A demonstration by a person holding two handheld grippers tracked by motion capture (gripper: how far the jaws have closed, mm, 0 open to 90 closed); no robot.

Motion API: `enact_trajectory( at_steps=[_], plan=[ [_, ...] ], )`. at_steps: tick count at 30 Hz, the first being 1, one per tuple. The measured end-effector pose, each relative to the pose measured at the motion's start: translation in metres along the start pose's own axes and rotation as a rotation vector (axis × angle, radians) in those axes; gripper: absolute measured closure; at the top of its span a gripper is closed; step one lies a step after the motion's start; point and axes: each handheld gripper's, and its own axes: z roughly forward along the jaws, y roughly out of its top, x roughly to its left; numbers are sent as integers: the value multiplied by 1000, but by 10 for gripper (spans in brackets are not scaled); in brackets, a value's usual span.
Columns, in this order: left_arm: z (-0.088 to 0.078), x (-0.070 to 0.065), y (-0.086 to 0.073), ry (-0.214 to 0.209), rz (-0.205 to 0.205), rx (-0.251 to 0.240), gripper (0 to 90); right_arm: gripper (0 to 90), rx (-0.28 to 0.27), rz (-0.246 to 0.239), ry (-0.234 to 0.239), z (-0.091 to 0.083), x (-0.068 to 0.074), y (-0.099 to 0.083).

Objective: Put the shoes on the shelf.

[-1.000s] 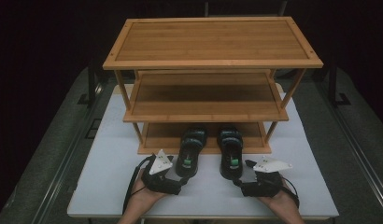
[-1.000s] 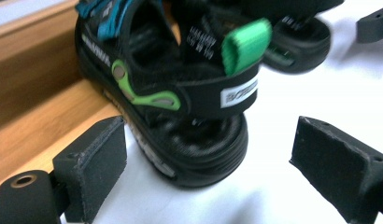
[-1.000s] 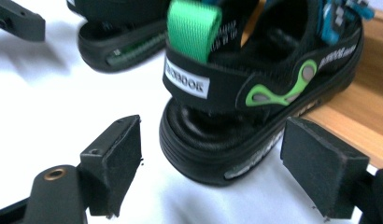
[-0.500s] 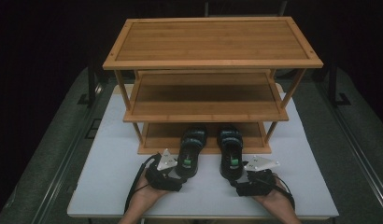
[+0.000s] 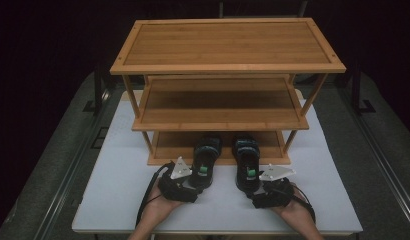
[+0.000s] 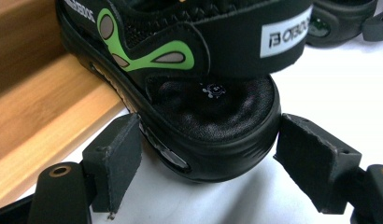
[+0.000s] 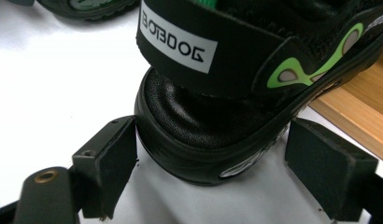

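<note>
1. Left tongs (image 6: 206,154): jaws wide apart, straddling the heel of the left sandal (image 6: 199,79). They've just been closing in a bit, heel between them. L pad touches or nearly touches the sole edge; R pad has a small gap to the heel. Not clamped.
2. Right tongs (image 7: 210,163): jaws also wide, heel of the right sandal (image 7: 255,70) between them. L pad sits right against the heel rim; R pad is just beside the sole, contact can't be confirmed. No firm grip visible.
3. In the high view, left tongs (image 5: 190,182) sit at the back end of the left sandal (image 5: 205,160), and right tongs (image 5: 258,192) at the back end of the right sandal (image 5: 247,160), each held in a hand from the near edge of the bench (image 5: 118,190).
4. Sandals: black w/ green accents, side by side, slightly apart. Toes on the bottom shelf of the wooden rack (image 5: 228,42), heels sticking out over the white bench toward the person.
5. Both sandals lie straight ahead of their tongs, heels inside the jaw gaps, soles down.
6. Rack: three tiers, standing mid-bench.
</note>
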Motion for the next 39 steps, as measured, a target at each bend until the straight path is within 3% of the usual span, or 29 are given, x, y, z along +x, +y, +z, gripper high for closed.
enact_trajectory(
  at_steps=[5,11,22,27,39],
  plan=[
    [2,1,6,-5,-13,-18,221,169,-40,4,31,-5,-6,7],
    [8,3,9,-14,-35,-35,221,170,-45,20,54,0,-11,12],
    [22,2,22,-9,-44,-51,232,173,-84,40,61,8,-15,25],
    [26,1,25,-10,-49,-65,235,173,-67,40,39,13,-14,28],
    [35,0,30,20,-54,-89,236,170,-88,66,-11,22,-9,33]
  ],
)
